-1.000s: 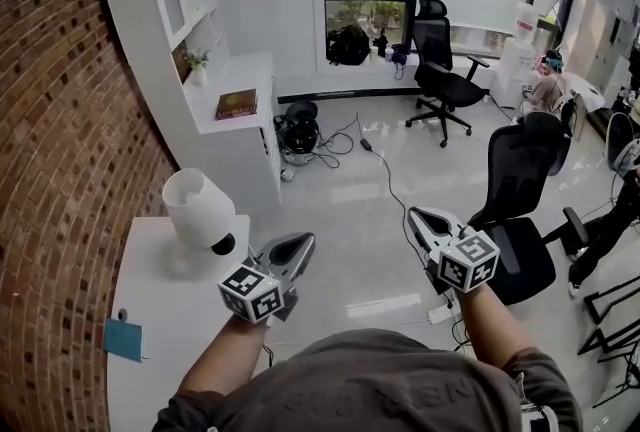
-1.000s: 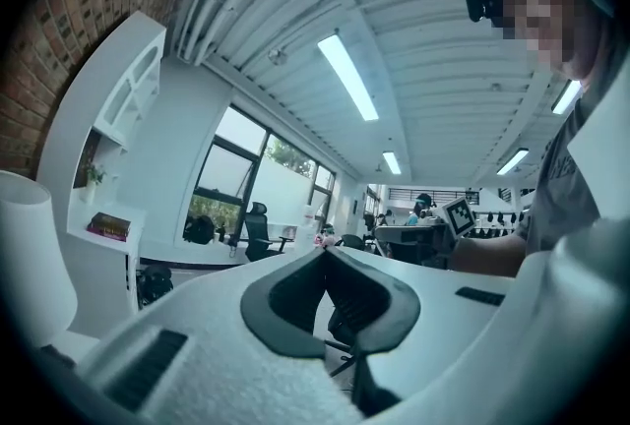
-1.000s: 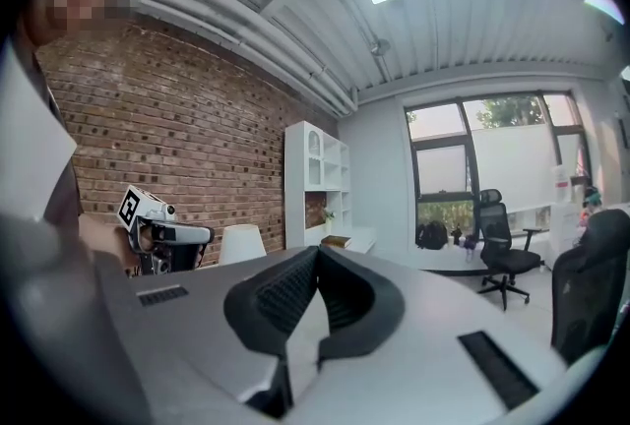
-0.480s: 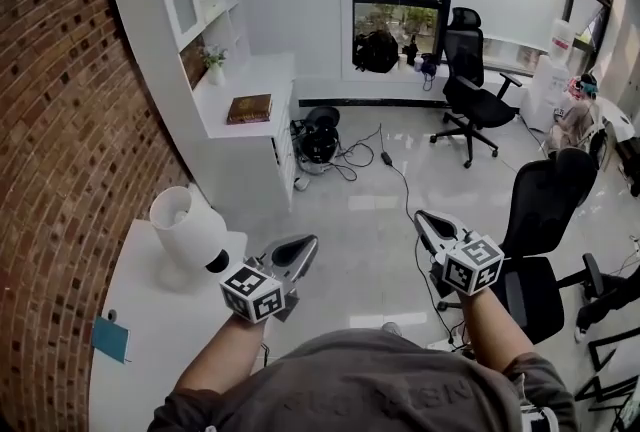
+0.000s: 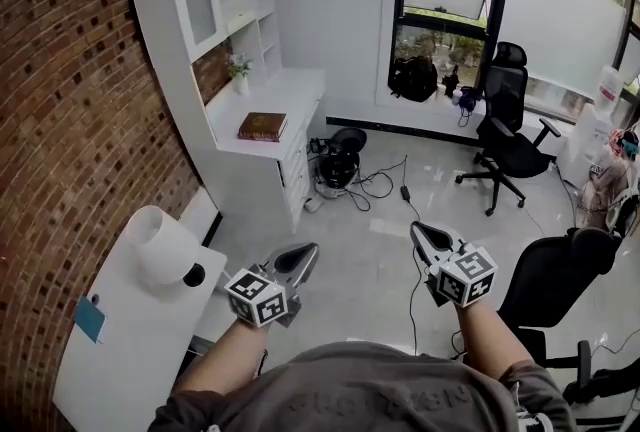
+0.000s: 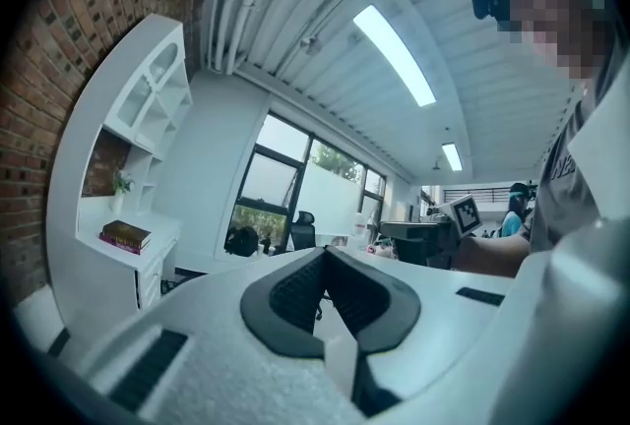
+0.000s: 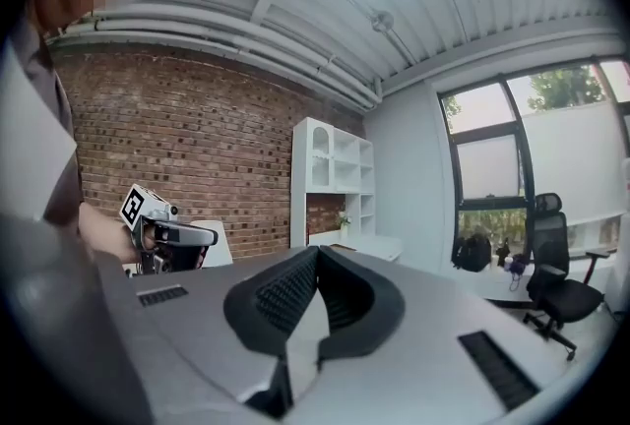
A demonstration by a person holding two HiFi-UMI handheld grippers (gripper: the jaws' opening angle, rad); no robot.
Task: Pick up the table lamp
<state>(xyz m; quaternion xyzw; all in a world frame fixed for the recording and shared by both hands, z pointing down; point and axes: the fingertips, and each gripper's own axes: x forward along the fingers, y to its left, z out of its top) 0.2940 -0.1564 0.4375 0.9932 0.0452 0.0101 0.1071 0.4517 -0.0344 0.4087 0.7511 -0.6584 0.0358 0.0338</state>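
The table lamp [image 5: 163, 244] has a white shade and a dark knob at its foot. It stands on the white table [image 5: 120, 350] by the brick wall, at the left of the head view. My left gripper [image 5: 303, 256] hangs in the air to the right of the lamp, clear of it, shut and empty [image 6: 325, 252]. My right gripper [image 5: 421, 234] is further right over the floor, also shut with nothing in it [image 7: 317, 252]. Both point roughly level into the room. In the right gripper view the left gripper [image 7: 167, 235] shows at the left.
A white shelf unit [image 5: 215, 0] with a brown book [image 5: 262, 126] and a small plant [image 5: 238, 70] stands beyond the table. Cables [image 5: 385, 185] lie on the floor. Black office chairs [image 5: 510, 135] [image 5: 560, 285] stand at the right. A blue card [image 5: 89, 318] lies on the table.
The whole view has shifted. The lamp and table slid left and down in the picture, and the shelf and window slid right. Both grippers stayed shut and empty in front of the body.
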